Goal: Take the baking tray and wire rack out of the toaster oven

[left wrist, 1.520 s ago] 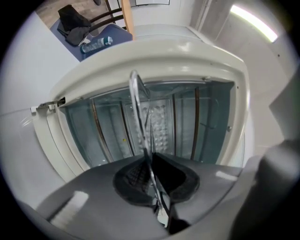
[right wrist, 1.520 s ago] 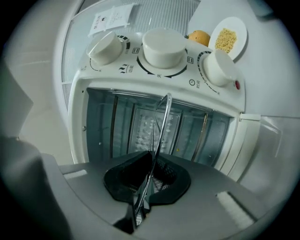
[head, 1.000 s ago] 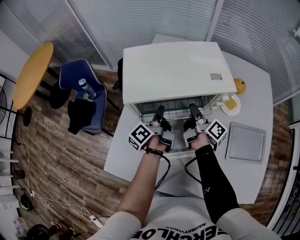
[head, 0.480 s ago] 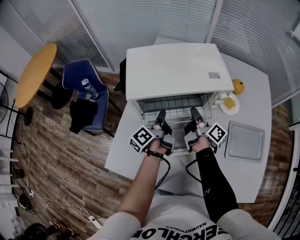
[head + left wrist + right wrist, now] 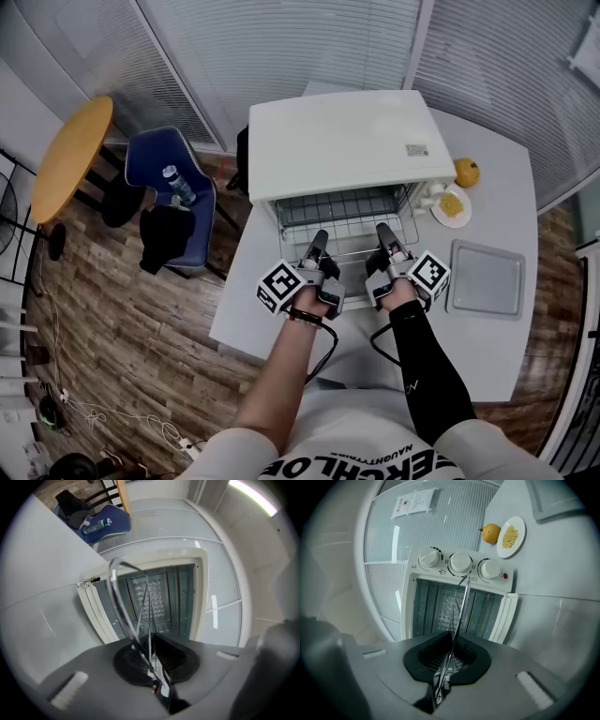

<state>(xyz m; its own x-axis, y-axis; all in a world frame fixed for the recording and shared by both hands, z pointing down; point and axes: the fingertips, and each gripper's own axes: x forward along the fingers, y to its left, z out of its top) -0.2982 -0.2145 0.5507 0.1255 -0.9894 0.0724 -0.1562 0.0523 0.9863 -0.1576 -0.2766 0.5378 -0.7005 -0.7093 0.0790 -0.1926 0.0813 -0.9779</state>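
- My left gripper [image 5: 318, 241] and right gripper [image 5: 382, 232] both clamp the wire rack [image 5: 349, 219] at its front edge.
- Next I pull it level, clear of the oven [image 5: 342, 141] ahead.

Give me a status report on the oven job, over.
Both shut: left gripper and right gripper on wire rack, front edge. Rack partway out of toaster oven; baking tray already on table, right of oven. Path looks clear.

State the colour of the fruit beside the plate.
The fruit is orange, clearest in the right gripper view.
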